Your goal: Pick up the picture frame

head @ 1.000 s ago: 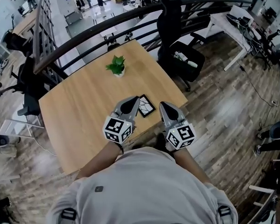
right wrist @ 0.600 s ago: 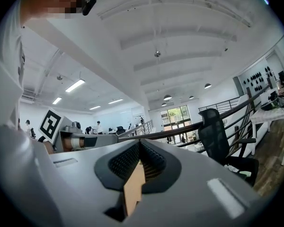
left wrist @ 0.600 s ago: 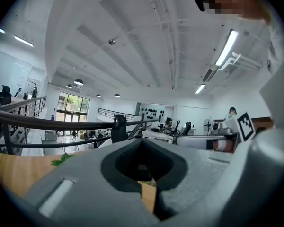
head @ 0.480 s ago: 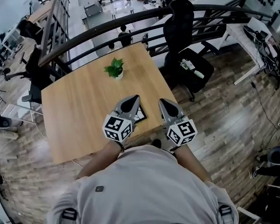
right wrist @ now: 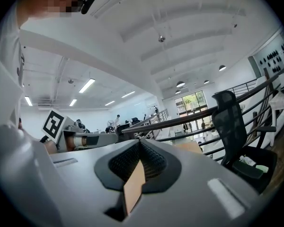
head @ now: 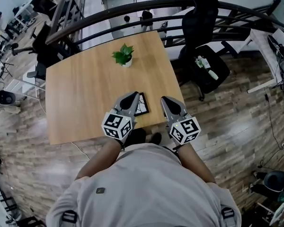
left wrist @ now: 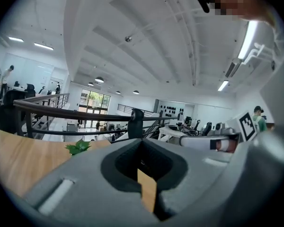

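Observation:
The picture frame [head: 143, 103], black-edged with a pale picture, lies flat on the wooden table [head: 85, 93] close to its near edge. My left gripper [head: 131, 97] is shut and empty, its tip over the frame's left side, which it hides in the head view. My right gripper [head: 165, 100] is also shut and empty, a little to the right of the frame, above the table's near right corner. In the left gripper view the jaws [left wrist: 142, 143] are closed and point nearly level over the table. The right gripper view shows its closed jaws [right wrist: 139, 145] the same way.
A small potted plant [head: 124, 55] stands near the table's far edge, also in the left gripper view as the plant [left wrist: 79, 147]. A black office chair [head: 206, 56] is right of the table. A dark railing [head: 132, 18] curves behind it, with a drop beyond.
Both grippers stayed shut and came lower, toward the table's near edge. The left tip, beside the frame before, now overlaps its left side. The head view has swung, showing the table squarer.

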